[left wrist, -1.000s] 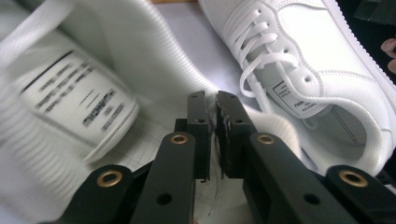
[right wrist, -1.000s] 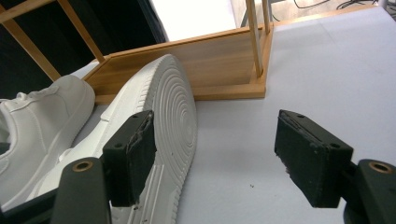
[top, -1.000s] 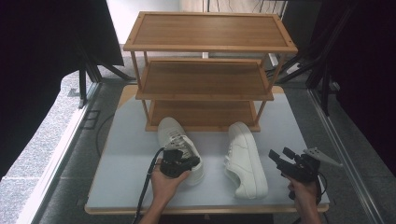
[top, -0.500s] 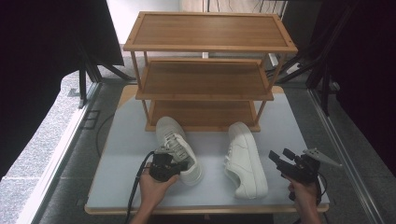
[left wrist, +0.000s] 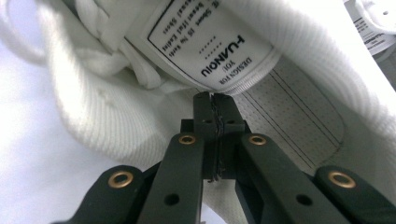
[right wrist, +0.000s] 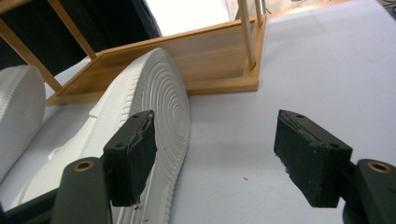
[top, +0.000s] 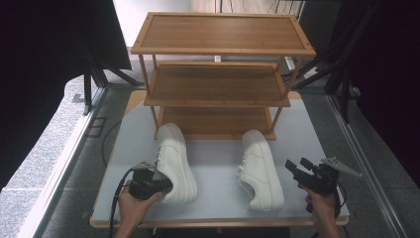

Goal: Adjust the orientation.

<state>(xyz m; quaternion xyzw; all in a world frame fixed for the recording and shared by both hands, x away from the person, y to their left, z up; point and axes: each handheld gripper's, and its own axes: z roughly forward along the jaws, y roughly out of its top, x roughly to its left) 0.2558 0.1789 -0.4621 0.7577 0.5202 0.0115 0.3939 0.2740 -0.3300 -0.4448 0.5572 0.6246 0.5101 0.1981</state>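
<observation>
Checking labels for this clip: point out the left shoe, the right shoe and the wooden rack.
left shoe [top: 174,153], high view, on its upper.
right shoe [top: 260,166], high view, on its upper.
wooden rack [top: 218,32], high view, on its top shelf.

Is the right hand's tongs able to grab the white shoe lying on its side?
Probably yes: the right tongs stand open beside the tipped white sneaker, with bare grey table between them and nothing blocking.

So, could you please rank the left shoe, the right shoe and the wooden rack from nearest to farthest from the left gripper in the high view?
1. Left shoe: touching the left gripper, whose jaws are shut at its heel opening.
2. Right shoe: on its side, across the table to the right.
3. Wooden rack: at the table's far edge, behind both shoes.
</observation>
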